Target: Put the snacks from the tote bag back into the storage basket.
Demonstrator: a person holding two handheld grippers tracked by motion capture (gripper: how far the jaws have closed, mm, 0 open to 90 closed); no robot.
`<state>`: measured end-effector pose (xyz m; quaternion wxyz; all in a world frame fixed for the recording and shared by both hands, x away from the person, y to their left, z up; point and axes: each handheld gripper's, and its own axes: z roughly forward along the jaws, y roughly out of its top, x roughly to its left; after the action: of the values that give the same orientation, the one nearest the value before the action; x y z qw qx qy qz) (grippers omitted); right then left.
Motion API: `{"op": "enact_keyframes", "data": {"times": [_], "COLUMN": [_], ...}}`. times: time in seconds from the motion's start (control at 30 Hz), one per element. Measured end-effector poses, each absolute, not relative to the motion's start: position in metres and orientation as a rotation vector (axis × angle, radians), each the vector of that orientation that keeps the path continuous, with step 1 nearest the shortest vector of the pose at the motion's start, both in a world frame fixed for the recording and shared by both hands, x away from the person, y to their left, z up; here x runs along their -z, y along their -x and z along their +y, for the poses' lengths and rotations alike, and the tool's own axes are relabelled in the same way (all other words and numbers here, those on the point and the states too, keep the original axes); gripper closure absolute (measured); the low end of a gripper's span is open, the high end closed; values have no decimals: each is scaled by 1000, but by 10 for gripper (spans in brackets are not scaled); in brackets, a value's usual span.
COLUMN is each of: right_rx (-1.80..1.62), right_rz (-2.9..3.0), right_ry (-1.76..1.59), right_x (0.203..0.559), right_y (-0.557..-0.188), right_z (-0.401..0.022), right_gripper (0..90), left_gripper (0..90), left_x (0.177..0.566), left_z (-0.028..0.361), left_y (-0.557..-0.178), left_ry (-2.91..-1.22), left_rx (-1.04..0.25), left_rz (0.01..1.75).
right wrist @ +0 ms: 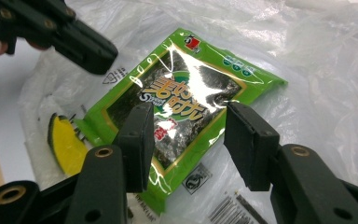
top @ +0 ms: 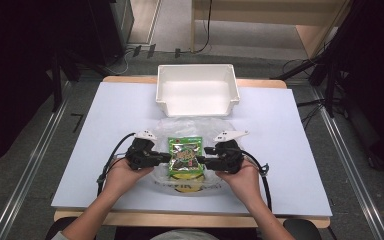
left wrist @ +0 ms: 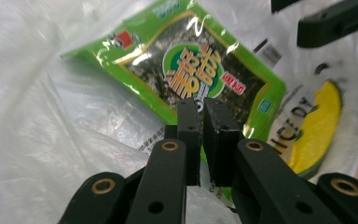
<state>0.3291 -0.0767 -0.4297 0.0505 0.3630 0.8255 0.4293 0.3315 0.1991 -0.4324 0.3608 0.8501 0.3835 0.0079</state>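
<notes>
Left fingers [left wrist: 200,121] pinched on plastic bag [left wrist: 51,140], green snack packet [top: 184,156] atop, white bin [top: 197,90]

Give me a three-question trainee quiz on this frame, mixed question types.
1. True or false: the left hand-held gripper has its jaws nearly shut on the clear plastic bag.
2. What lies on the bag? A) green seaweed snack packet B) red can C) banana
3. Fill in: the white plastic bin stands at the table's ___ edge, away from the person.

Key: 1 true, at the bag's film beside the packet; 2 A; 3 far. The right hand-held gripper is open over the packet.
</notes>
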Motion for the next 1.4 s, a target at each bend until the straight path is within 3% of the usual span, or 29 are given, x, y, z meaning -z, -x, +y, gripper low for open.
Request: {"op": "enact_keyframes", "data": {"times": [0.3,1.07,1.4], "right_rx": [-1284,-1341,-1336], "right_rz": [2521,2535,2565], "right_ry": [-1136,-1227,-1261], "right_x": [438,442,448], "right_y": [-335,-340,-346], "right_z": [-65,-58,-52], "right_gripper": [540,393,392], "left_gripper": [864,859,856], "left_x": [440,451,457], "left_z": [197,193,189], "left_y": [-333,-337,-344], "left_ry": [-2213,-2207,-2161], "left_rx": [-17,10,25], "left_rz": [991,1002,999]}}
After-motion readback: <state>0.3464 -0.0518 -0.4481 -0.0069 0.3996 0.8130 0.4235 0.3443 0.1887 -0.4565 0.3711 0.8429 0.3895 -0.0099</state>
